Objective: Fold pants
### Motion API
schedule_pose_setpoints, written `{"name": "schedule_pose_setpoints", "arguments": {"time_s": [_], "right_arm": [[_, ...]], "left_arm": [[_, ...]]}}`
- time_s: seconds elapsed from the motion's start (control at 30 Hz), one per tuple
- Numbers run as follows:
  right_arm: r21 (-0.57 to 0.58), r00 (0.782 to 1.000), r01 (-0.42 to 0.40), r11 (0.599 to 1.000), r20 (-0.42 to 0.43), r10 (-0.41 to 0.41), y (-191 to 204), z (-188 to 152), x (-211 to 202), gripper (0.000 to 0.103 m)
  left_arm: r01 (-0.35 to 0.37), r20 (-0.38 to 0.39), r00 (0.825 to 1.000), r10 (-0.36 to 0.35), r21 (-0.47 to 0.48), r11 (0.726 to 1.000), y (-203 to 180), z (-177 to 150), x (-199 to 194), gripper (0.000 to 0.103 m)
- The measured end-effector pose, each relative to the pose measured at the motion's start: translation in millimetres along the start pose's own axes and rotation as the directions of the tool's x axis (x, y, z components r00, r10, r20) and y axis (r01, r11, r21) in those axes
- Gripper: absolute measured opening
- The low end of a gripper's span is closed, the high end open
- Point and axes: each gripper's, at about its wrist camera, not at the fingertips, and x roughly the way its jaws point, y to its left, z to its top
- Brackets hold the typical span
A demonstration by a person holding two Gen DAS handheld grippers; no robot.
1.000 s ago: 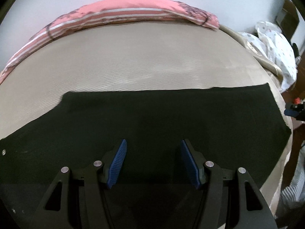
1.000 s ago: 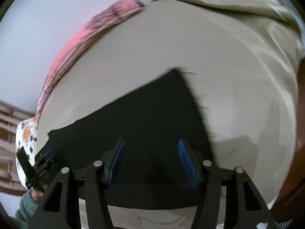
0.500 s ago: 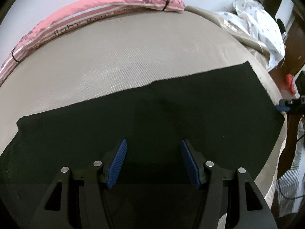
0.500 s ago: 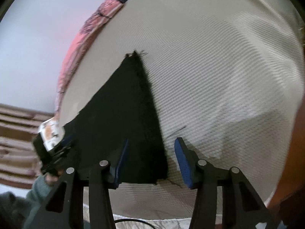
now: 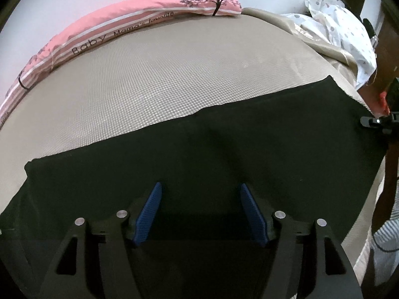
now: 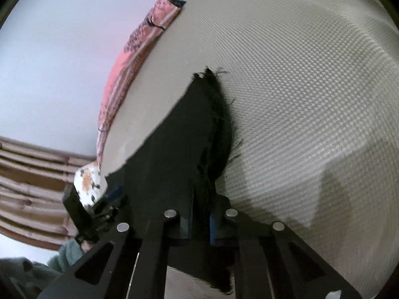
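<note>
The left gripper (image 5: 199, 214) tilts steeply down over the black pants (image 5: 224, 154), blue pads (image 5: 149, 211) standing well apart, jaws open and just widened a touch, with nothing pinched between them: only flat dark cloth shows beyond. The pants lie spread flat across the beige bed (image 5: 162, 79), well short of the pink bolster pillow (image 5: 139, 12) along the far edge by the wall.

Over on the right wrist view, the right gripper (image 6: 200, 214) points down at a shallower angle, and its jaws have just closed. They are drawn tight together on the frayed hem end of the pants (image 6: 174, 149), cloth bunched between the pads, loose threads straggling onto the mattress cover (image 6: 299, 87). The pink pillow (image 6: 129, 74) runs along the bed's far side, up and to the left of that hem.

No containers here; the bed carries everything. At the pillow's near end, a spotted white cloth (image 6: 88, 182) sits just behind the other gripper (image 6: 84, 214), whose jaws I cannot make out from this side. A grey-green sleeve (image 6: 67, 251) peeks in below it, cut off by the frame. In the left view, a white dotted blanket (image 5: 344, 30) heaps past the pillow's right end, and the right gripper's tip (image 5: 371, 122) barely enters at the pants' right edge, mostly cropped. The pants' near edge is hidden under both tools.
</note>
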Motion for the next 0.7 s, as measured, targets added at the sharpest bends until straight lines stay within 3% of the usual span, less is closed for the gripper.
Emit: {"name": "schedule_pose_setpoints", "arguments": {"time_s": [0.17, 0.37, 0.53, 0.7], "right_arm": [[-0.022, 1.000, -0.020, 1.000, 0.005, 0.020, 44.1, -10.2, 4.5, 0.009], [-0.029, 0.992, -0.123, 0.992, -0.033, 0.122, 107.1, -18.2, 42.3, 0.008], [-0.076, 0.975, -0.186, 0.980, -0.137, 0.174, 169.3, -30.9, 102.4, 0.008], [-0.123, 0.938, -0.233, 0.965, -0.290, 0.189, 230.7, -69.6, 183.5, 0.008]], "left_arm": [[-0.008, 0.006, 1.000, 0.009, -0.094, 0.996, 33.3, -2.5, -14.0, 0.067], [-0.046, 0.063, 0.996, 0.059, -0.193, 0.980, 86.9, -22.0, -51.4, 0.067], [-0.086, 0.099, 0.988, 0.116, -0.268, 0.960, 139.7, -51.6, -83.9, 0.067], [-0.106, 0.106, 0.983, 0.147, -0.322, 0.941, 179.7, -89.1, -102.2, 0.067]]}}
